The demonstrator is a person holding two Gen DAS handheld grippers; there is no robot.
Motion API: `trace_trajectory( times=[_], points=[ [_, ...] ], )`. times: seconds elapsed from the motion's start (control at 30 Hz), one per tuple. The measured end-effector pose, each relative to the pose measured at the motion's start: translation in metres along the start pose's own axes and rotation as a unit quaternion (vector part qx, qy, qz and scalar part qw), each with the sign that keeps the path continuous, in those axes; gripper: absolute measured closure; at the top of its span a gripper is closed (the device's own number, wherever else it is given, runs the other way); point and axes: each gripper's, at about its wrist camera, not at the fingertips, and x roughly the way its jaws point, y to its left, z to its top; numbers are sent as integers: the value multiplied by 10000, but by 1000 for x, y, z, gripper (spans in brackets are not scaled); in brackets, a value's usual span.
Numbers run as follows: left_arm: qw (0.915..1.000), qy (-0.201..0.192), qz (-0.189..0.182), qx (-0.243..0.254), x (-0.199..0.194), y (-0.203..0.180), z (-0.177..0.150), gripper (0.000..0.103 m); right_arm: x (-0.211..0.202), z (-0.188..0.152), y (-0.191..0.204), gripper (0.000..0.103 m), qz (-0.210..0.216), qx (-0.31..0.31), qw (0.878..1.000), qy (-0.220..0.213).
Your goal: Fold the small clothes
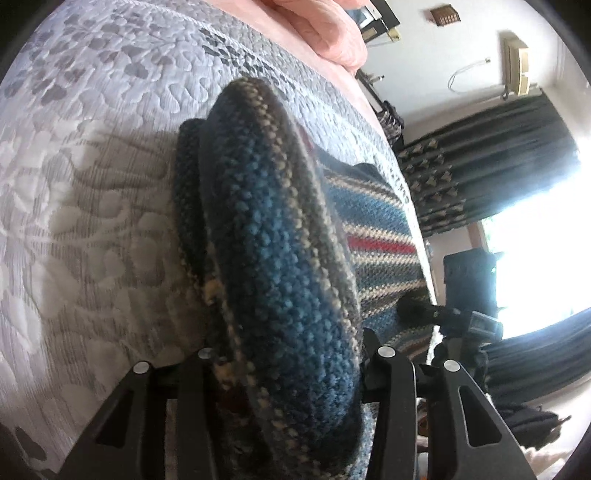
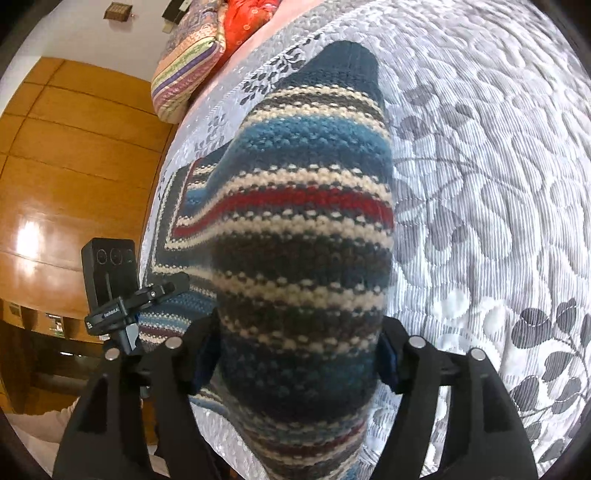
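Note:
A striped knitted sweater (image 1: 280,236) in blue, cream, grey and red lies on a grey floral quilt (image 1: 92,184). My left gripper (image 1: 291,354) is shut on a thick blue fold of it, lifted off the quilt; the rest of the sweater spreads flat to the right. In the right wrist view the same sweater (image 2: 303,229) bulges up between the black fingers (image 2: 173,369), and my right gripper (image 2: 299,347) is shut on it. Its dark blue ribbed end (image 2: 347,62) points away over the quilt (image 2: 480,184).
A black camera on a tripod (image 2: 110,273) stands at the bed's edge, seen too as the tripod camera (image 1: 469,284). Pink bedding (image 1: 325,33) and patterned pillows (image 2: 188,62) lie at the head. Dark curtains (image 1: 498,155), a bright window and a wooden wardrobe (image 2: 74,166) surround the bed.

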Motion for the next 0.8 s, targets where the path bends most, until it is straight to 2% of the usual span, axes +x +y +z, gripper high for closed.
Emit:
trace_trajectory(
  times=[0.03, 0.13, 0.27, 0.47, 0.53, 0.7, 0.8],
  points=[
    [10000, 21, 32, 11, 1, 0, 1, 56, -1, -2, -2, 28, 0, 34, 10000, 14],
    [9999, 69, 62, -48, -6, 3, -2, 52, 0, -4, 1, 26, -24, 103, 9999, 31],
    [9997, 79, 216, -63, -17, -5, -7, 49, -21, -24, -3, 25, -87, 82, 9999, 51],
    [9977, -57, 651, 173, -47, -23, -34, 45, -40, -58, -9, 25, -168, 30, 9996, 226],
    [9962, -151, 824, 249, -55, -31, -43, 45, -40, -71, -12, 27, -333, 11, 9989, 337],
    [9941, -257, 983, 377, -61, -51, -63, 36, -42, -94, -23, 33, -271, 140, 9988, 384],
    [9906, -285, 1246, 477, -57, -61, -71, 36, -39, -103, -24, 41, -240, 169, 9988, 400]
  ],
)
